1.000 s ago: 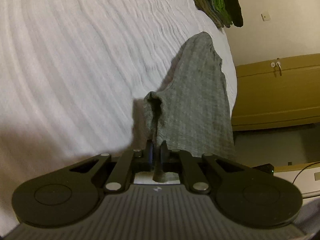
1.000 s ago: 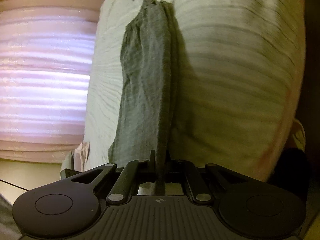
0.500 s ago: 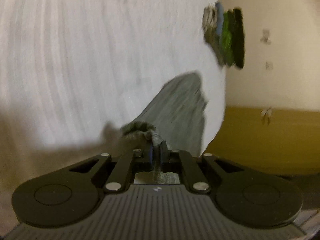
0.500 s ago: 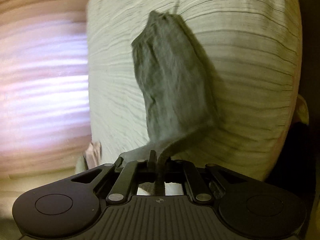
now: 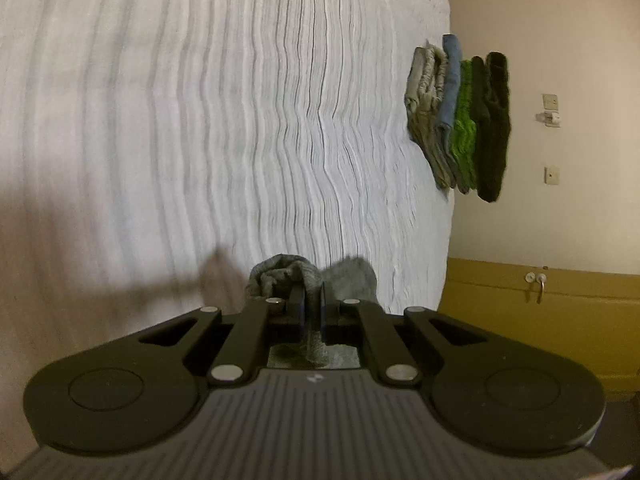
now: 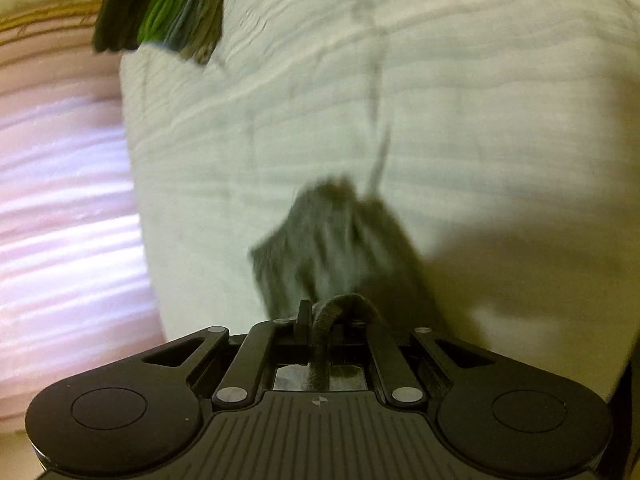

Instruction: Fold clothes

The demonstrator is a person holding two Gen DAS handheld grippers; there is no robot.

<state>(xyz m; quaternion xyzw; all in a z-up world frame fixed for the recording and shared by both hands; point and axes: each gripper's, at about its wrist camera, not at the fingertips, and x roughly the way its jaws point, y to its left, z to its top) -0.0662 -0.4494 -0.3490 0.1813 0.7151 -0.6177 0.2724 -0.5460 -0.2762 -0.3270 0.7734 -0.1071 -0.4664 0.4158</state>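
— What did the grey garment [image 5: 352, 276] look like?
— A knitted grey cloth, bunched just beyond the left fingers [image 5: 297, 300], a strip of it pinched between them.
— And at the other end?
— A rolled edge looped over the right fingers [image 6: 305, 316], the rest trailing ahead, blurred, perhaps lifted.

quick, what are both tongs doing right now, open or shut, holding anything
Left tongs: shut on the grey cloth.
Right tongs: shut on the same grey cloth.
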